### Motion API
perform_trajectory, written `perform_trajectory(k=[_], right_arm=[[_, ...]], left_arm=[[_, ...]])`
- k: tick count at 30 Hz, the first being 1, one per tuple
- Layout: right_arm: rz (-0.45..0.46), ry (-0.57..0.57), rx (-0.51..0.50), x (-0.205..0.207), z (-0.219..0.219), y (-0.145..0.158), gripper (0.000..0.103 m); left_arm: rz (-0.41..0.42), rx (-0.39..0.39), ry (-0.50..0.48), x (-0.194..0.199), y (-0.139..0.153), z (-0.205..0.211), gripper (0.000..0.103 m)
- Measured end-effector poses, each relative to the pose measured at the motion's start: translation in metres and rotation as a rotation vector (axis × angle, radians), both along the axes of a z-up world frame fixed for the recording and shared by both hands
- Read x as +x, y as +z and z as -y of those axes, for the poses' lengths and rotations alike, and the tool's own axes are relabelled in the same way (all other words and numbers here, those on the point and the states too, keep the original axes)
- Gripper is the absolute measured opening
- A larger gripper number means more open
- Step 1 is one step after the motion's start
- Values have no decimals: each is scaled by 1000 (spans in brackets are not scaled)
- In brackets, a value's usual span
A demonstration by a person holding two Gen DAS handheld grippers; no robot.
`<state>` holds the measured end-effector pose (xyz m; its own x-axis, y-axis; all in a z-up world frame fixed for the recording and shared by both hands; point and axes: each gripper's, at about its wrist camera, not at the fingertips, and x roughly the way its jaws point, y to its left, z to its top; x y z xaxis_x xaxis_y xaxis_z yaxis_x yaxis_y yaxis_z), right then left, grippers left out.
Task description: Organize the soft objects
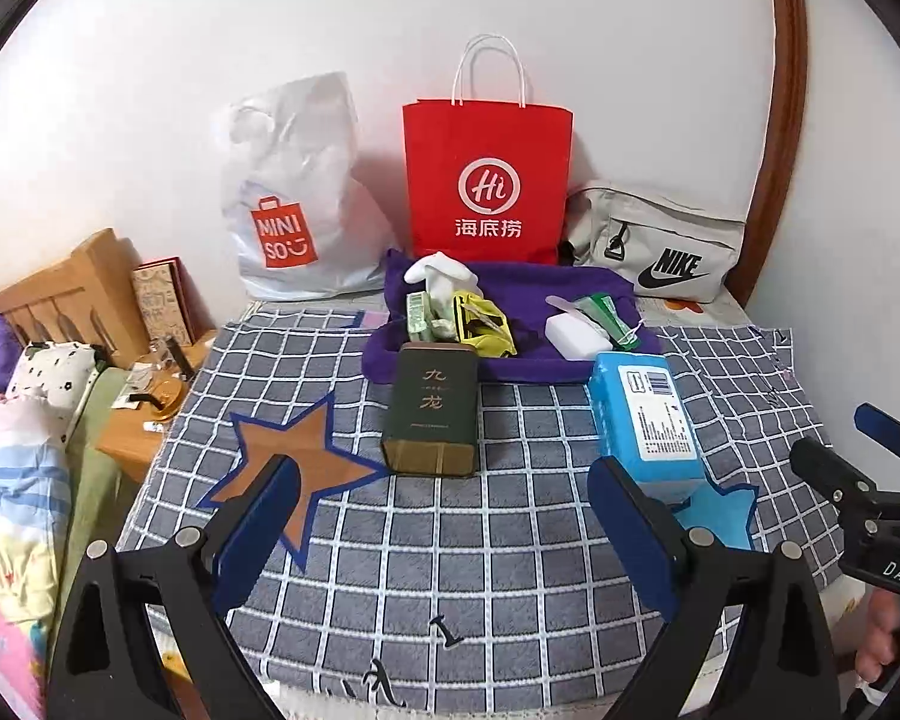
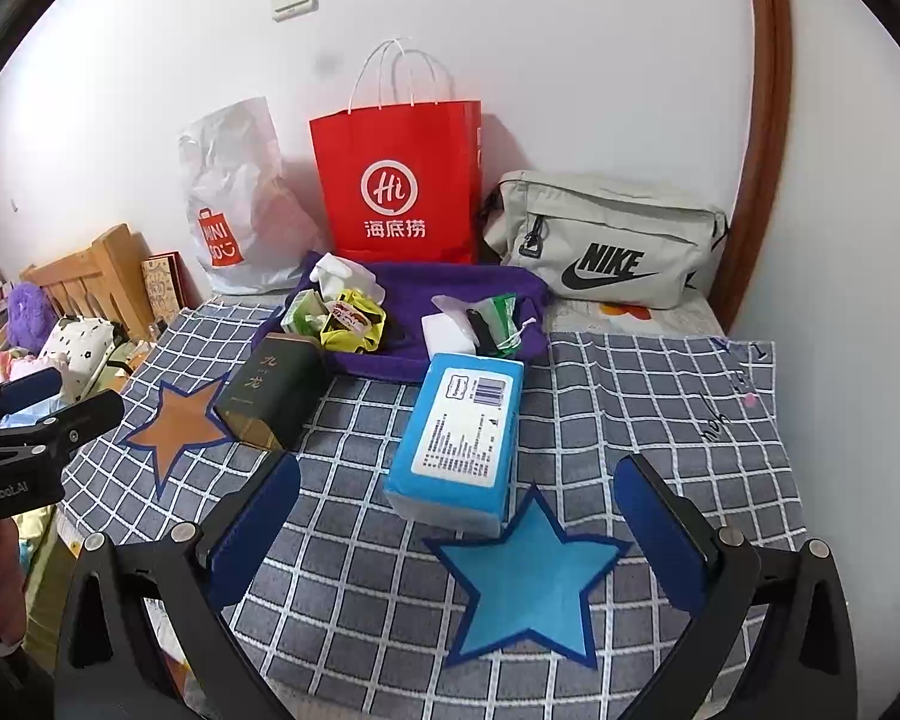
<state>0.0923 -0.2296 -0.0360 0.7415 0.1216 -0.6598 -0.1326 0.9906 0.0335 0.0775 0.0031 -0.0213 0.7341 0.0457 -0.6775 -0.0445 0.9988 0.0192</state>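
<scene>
Both the left gripper point(image 1: 444, 516) and right gripper point(image 2: 459, 513) gape wide and empty, so I'd square up on the tissue pack point(image 2: 459, 432) mid-cloth before squeezing.

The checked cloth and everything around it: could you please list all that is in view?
checked cloth: one, grey-white, covering the surface
star patches: two, brown left, blue right
dark tin: one, green-black, beside brown star
tissue pack: one, blue, touching blue star
purple cloth: one, behind both, holding small packets and a white block
red paper bag: one, at wall
white plastic bag: one, left of it
grey pouch: one, right
bedding: mixed colours, far left
left tongs: open, empty
right tongs: open, empty
</scene>
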Motion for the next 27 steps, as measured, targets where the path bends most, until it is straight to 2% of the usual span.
perform_trajectory(k=[9,27], right_arm=[[25,-15,15,-24,5,2,103],[35,-24,27,-33,12,4,103]], left_arm=[[34,-3,-13,-27,6,8,97],[37,2,-15,-36,5,15,97]])
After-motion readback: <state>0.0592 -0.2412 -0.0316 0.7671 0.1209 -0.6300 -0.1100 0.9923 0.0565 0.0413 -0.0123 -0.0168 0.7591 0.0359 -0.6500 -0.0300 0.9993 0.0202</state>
